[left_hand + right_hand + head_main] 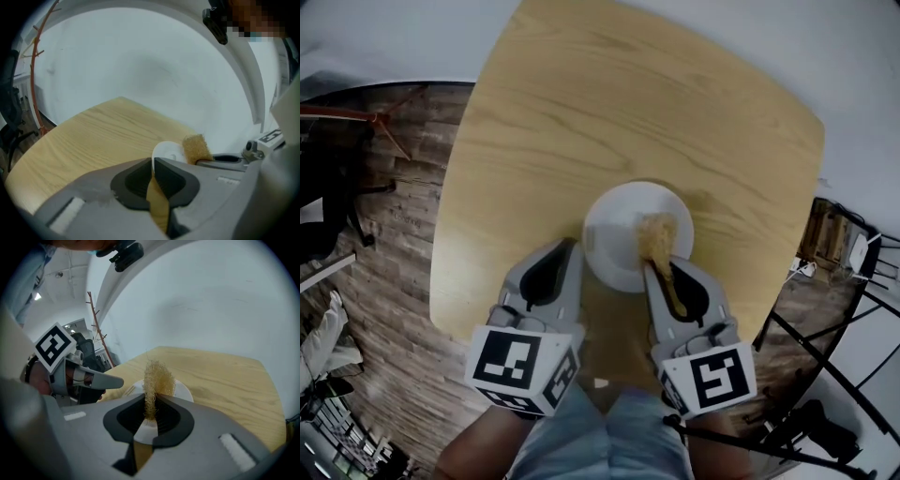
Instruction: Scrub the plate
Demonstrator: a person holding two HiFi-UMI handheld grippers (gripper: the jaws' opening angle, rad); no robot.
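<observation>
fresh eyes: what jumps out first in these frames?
The tan fibrous scrubber catches the eye first. The right gripper has its jaws shut on it and holds it at the right half of the white plate. The left gripper has its jaws closed on the plate's left rim, and the plate sits near the front edge of the light wooden table.

A round white plate's rim is clamped by the left gripper; a tan fibrous scrubber is seen at its right.
</observation>
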